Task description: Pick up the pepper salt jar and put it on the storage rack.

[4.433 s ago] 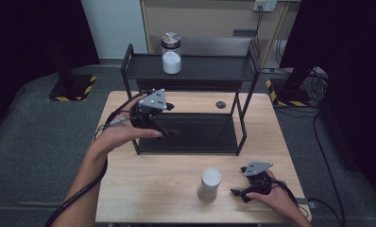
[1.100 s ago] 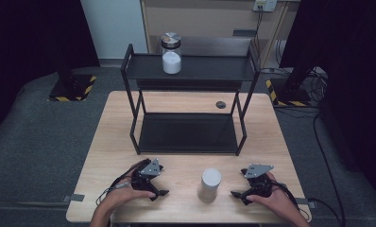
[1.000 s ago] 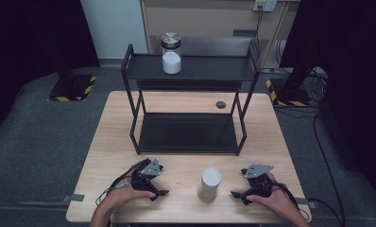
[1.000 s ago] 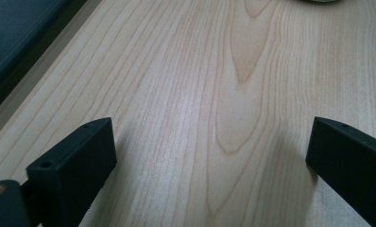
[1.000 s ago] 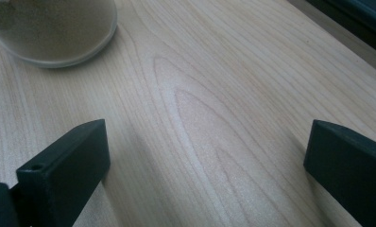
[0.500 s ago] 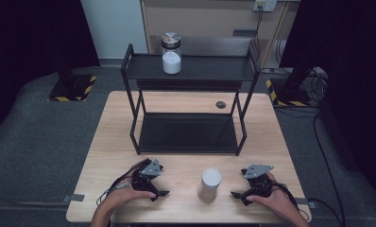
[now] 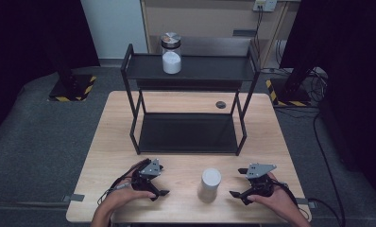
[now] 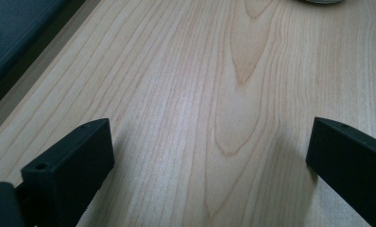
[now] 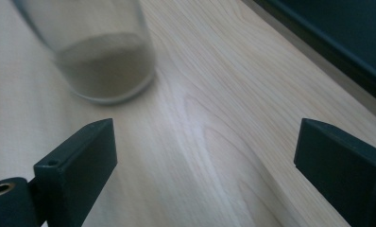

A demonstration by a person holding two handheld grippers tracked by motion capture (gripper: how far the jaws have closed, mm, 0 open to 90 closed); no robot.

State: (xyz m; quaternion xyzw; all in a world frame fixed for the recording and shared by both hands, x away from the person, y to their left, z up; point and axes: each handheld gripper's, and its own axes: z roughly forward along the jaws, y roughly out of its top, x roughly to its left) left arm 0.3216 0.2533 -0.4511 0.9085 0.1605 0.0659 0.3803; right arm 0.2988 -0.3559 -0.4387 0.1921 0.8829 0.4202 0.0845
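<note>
A glass jar with a white lid point(image 7: 209, 184) stands near the front edge of the wooden table point(image 7: 186, 101), between my two grippers. Its powder-filled base point(image 9: 106, 66) sits ahead and left of the right gripper's jaws. My left gripper point(image 7: 158, 188) rests on the table left of the jar, open, with bare wood between its jaws point(image 8: 209, 156). On the other side my right gripper point(image 7: 237, 195) lies open too, its jaws point(image 9: 205, 161) holding nothing. A second jar with a metal lid point(image 7: 171, 53), half full of white powder, stands on the top shelf of the black rack point(image 7: 224, 71).
The black two-level rack takes up the table's middle and back; its lower shelf point(image 7: 186, 132) is bare. A small dark round disc point(image 7: 220, 104) lies on the table behind the rack. Dark floor and cables point(image 7: 318, 80) surround the table.
Since the earliest frame my left gripper has come back from the rack's lower shelf to the front of the table. Over the last second nothing has visibly moved.
</note>
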